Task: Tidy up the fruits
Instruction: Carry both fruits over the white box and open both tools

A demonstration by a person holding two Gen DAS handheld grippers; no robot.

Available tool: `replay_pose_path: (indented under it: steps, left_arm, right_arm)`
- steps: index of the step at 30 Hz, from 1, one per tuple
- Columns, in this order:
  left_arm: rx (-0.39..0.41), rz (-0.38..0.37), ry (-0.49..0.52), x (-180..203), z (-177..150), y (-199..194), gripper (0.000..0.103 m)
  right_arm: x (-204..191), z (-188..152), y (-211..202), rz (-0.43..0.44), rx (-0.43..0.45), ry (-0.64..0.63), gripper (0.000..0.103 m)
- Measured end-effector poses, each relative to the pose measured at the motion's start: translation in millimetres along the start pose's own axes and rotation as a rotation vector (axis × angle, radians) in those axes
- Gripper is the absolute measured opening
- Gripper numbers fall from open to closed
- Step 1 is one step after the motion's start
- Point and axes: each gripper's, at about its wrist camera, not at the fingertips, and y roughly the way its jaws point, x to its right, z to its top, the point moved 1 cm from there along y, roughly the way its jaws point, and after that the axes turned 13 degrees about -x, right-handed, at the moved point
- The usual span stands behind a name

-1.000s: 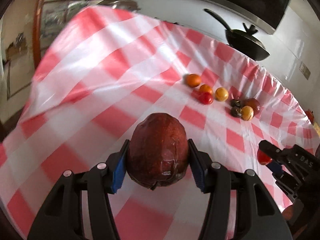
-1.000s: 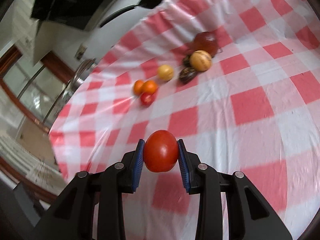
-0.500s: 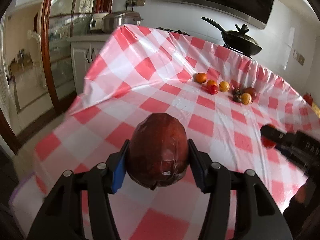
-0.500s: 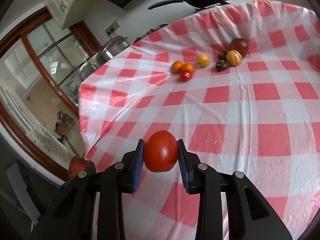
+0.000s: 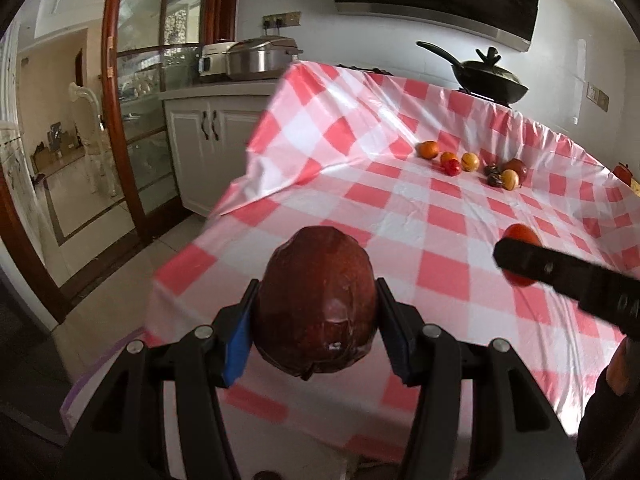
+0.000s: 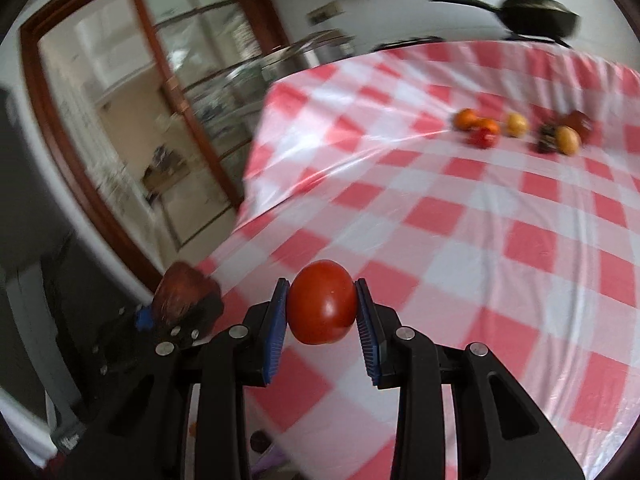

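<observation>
My left gripper point(image 5: 316, 312) is shut on a large dark red fruit point(image 5: 316, 300), held over the near left corner of the red-and-white checked table point(image 5: 400, 208). My right gripper point(image 6: 322, 308) is shut on a red tomato point(image 6: 322, 302) above the same near edge. In the left wrist view the right gripper point(image 5: 516, 256) shows at the right with the tomato point(image 5: 520, 234) behind its finger. In the right wrist view the left gripper point(image 6: 176, 304) and its dark fruit point(image 6: 180, 290) appear at the lower left. Several small fruits point(image 5: 468, 162) lie in a row at the far side.
A black lidded pan point(image 5: 486, 76) sits behind the table's far edge. White cabinets point(image 5: 200, 148) with a steel cooker point(image 5: 256, 58) stand left of the table, beside a wood-framed glass door point(image 5: 132, 100). A red object point(image 5: 623, 170) lies at the far right edge.
Both grippers have pulled back from the fruit row toward the table's near left corner, still holding their fruits. The right gripper's view has rolled, so the table now looks level.
</observation>
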Motion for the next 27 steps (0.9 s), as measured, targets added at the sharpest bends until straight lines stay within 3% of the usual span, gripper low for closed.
replay_pose_path:
  steps: [13, 18, 21, 27]
  left_arm:
    - [-0.067, 0.085, -0.132, -79.6, -58.0, -15.0, 0.056]
    - [-0.167, 0.111, -0.214, -112.0, -89.6, 0.7, 0.056]
    - [-0.243, 0.143, -0.27, -131.5, -104.6, 17.3, 0.056]
    - [-0.404, 0.185, -0.359, -157.9, -130.2, 53.3, 0.056]
  right_arm:
    - [-99.7, -39.6, 44.7, 0.035, -0.127, -0.329, 0.033]
    - [-127.9, -61.9, 68.9, 0.056, -0.201, -0.435, 0.033]
    - [-145.6, -83.2, 90.0, 0.062, -0.274, -0.519, 0.033]
    - [-155.9, -113.0, 148.3, 0.036, -0.458, -0.571, 0.033]
